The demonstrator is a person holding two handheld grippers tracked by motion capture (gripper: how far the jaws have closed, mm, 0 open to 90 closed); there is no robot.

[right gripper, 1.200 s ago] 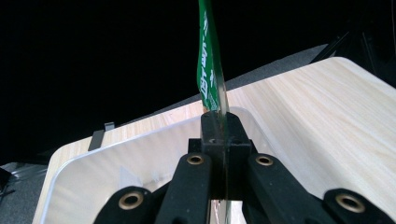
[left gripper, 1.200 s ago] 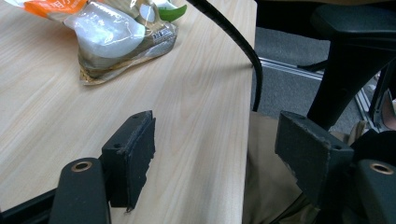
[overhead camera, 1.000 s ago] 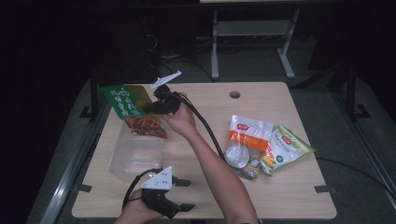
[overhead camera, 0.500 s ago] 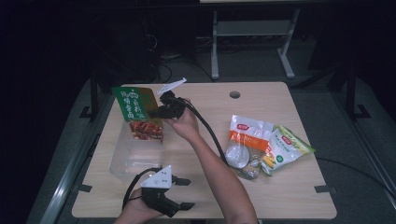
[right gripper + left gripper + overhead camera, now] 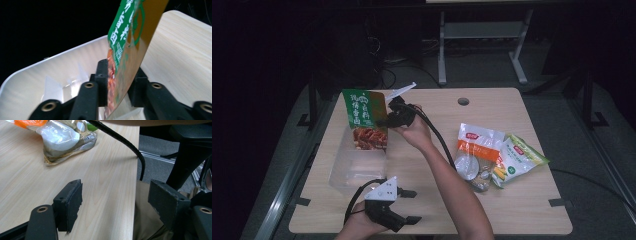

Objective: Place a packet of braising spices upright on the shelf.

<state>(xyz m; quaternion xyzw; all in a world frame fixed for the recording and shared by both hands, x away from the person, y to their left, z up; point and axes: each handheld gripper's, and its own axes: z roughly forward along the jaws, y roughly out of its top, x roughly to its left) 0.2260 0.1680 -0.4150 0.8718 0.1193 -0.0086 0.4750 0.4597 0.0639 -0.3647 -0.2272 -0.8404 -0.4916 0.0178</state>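
Note:
A green and orange food packet [image 5: 364, 120] stands upright with its lower end inside a clear plastic container [image 5: 357, 165] at the table's left. My right gripper [image 5: 387, 121] is at the packet's right edge. In the right gripper view the packet [image 5: 130, 37] runs slantwise through the gap of the right gripper [image 5: 120, 75]. Its jaws have just been opening and stand apart, loose around the thin packet, above the container [image 5: 50, 67]. My left gripper [image 5: 414, 206] rests open at the table's front edge, with nothing between the jaws of the left gripper [image 5: 117, 202].
Two snack packets lie at the right of the table, an orange and white one [image 5: 479, 145] and a green one [image 5: 519, 160]. The right gripper's black cable [image 5: 437, 140] trails across the middle. A round hole [image 5: 463, 101] sits near the table's far edge.
The packet has swung from tilted to upright and sunk with my right gripper toward the container. The left gripper has stayed where it was.

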